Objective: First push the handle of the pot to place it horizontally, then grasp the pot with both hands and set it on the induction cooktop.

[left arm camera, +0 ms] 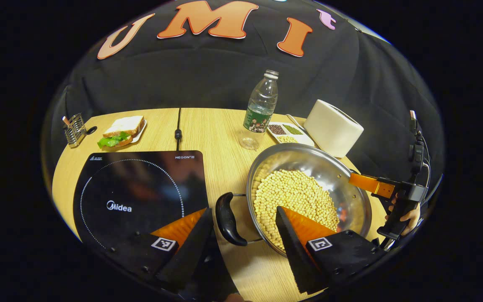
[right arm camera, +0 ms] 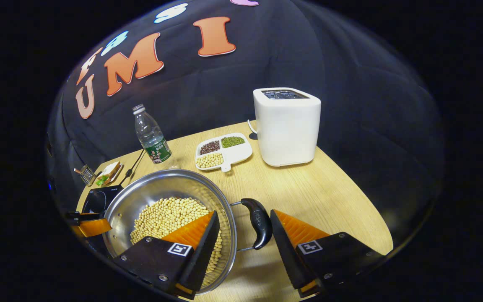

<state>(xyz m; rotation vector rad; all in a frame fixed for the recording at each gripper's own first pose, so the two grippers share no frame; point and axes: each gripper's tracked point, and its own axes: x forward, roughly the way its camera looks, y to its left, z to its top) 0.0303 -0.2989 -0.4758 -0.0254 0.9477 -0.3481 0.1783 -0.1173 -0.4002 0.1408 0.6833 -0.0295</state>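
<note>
- Your left gripper and right gripper are spread wide, each straddling a pot handle.
- Remaining: clamp both, lift onto the induction cooktop.

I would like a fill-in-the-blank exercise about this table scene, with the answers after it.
1. The pot holds pale yellow ____.
2. In the left gripper view, the cooktop lies to the ____ of the pot.
3. In the right gripper view, the right gripper has its fingers open on either side of the pot's black ____.
4. The white toaster stands beside a divided ____ of beans.

Answers: beans; left; handle; tray
</note>
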